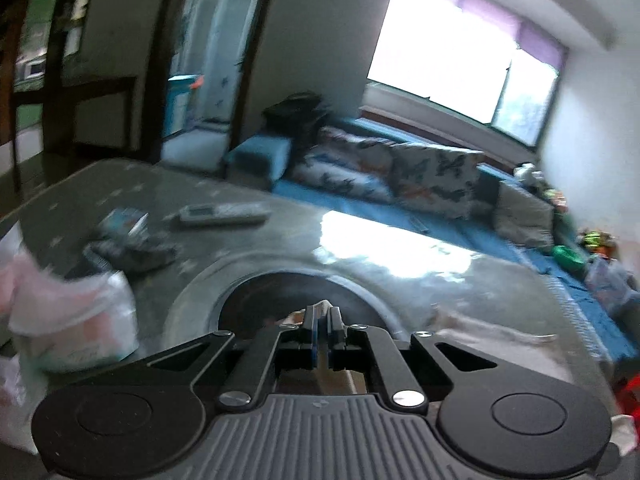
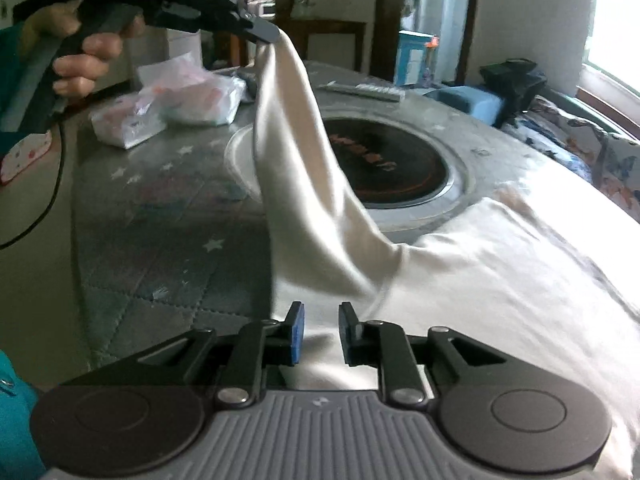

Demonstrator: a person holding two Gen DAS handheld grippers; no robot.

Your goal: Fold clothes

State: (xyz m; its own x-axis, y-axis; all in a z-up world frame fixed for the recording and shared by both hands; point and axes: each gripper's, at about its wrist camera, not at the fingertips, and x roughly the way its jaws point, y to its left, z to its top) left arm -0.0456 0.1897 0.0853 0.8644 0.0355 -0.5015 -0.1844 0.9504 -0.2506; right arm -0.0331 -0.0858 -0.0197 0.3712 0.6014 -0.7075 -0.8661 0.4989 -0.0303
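Your left gripper (image 2: 267, 36) was at the upper left of the right wrist view, raised well above the table (image 2: 160, 272), its jaws clamped together on the end of a sleeve (image 2: 304, 152) of a cream shirt (image 2: 500, 280). In the left wrist view the same jaws showed pressed together with a scrap of cream cloth (image 1: 322, 305) peeping past the tips.

From that pinch the sleeve hung down and to the right in one long drape, crossing in front of the round black burner (image 2: 396, 164) set into the table, and joined the shirt's body, which lay spread flat over the right part of the table.

Your right gripper (image 2: 320, 334) was low and near the shirt's near edge, its jaws apart and holding nothing; the cloth lay just beyond and beneath the tips, with the foot of the sleeve a little ahead of them.

The step looked like carrying the sleeve across the body. To do it well, you would have kept the pinch firm, laid the sleeve down flat without twisting, and kept it clear of the plastic-wrapped packets (image 2: 172, 104) at the left. The right jaws were well placed to pin the body.
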